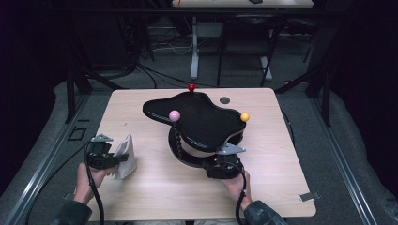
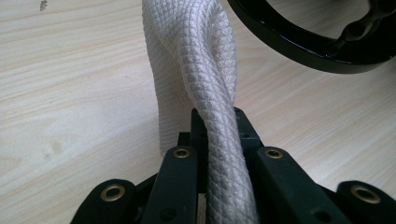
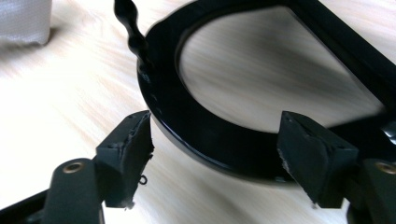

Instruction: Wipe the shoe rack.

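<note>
Overhead, left gripper (image 1: 123, 158) pinches white cloth (image 1: 126, 154) (weave close-up); right gripper (image 3: 215, 154) gapes.

Dim room, grey floor (image 1: 42, 154), desk legs (image 1: 194, 51)

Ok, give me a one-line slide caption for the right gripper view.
Right gripper, jaws open, straddling the curved black base ring of the stand on the wooden table.

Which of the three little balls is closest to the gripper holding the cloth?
The pink ball. The red ball and orange ball sit farther away.
</note>
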The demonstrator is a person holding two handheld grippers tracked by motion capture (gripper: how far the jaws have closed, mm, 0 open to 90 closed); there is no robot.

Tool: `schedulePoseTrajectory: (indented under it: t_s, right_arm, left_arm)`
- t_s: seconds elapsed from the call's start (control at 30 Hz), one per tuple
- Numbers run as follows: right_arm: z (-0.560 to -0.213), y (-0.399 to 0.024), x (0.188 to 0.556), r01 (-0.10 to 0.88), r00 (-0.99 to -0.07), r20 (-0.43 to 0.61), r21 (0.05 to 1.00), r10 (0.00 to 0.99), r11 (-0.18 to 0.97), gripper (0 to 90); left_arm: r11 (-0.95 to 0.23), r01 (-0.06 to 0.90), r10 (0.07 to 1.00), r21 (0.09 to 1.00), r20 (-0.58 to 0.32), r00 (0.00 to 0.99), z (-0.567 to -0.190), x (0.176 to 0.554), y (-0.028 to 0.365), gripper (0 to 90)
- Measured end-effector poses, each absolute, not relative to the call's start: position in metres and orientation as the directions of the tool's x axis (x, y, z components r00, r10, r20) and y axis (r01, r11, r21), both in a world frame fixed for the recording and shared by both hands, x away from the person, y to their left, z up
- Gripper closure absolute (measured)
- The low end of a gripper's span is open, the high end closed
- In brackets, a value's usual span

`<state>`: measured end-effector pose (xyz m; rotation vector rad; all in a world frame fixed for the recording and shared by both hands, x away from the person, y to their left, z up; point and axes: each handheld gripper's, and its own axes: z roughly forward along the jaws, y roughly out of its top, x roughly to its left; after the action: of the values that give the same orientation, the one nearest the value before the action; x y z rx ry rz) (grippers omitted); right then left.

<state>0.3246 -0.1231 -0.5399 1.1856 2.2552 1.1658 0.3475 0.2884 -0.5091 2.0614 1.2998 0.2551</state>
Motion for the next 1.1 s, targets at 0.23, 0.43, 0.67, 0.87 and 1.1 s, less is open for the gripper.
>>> schedulePoseTrajectory:
  t_s: [0.23,0.43,0.67,0.87,1.1]
  right_arm:
    - [-0.551,-0.105,0.326,0.538,-0.578,0.113,0.798,0.808,0.273,26.8]
    - [-0.557,-0.096,0.318,0.523,-0.605,0.105,0.8,0.789,0.295,26.7]
    - [-0.548,-0.102,0.307,0.488,-0.579,0.07,0.827,0.812,0.277,28.6]
    - [-0.533,-0.14,0.311,0.503,-0.516,0.092,0.837,0.852,0.214,29.9]
    - [-0.517,-0.178,0.317,0.512,-0.474,0.119,0.843,0.872,0.163,30.6]
  left_arm:
    - [-0.265,0.722,0.857,0.639,-0.186,0.48,-0.509,0.348,0.289,82.9]
    - [-0.267,0.72,0.856,0.64,-0.185,0.482,-0.509,0.348,0.29,82.9]
    - [-0.266,0.721,0.856,0.64,-0.188,0.483,-0.508,0.346,0.29,82.9]
    - [-0.271,0.716,0.852,0.643,-0.187,0.49,-0.507,0.346,0.289,82.9]
    - [-0.268,0.72,0.852,0.64,-0.192,0.487,-0.508,0.347,0.288,82.8]
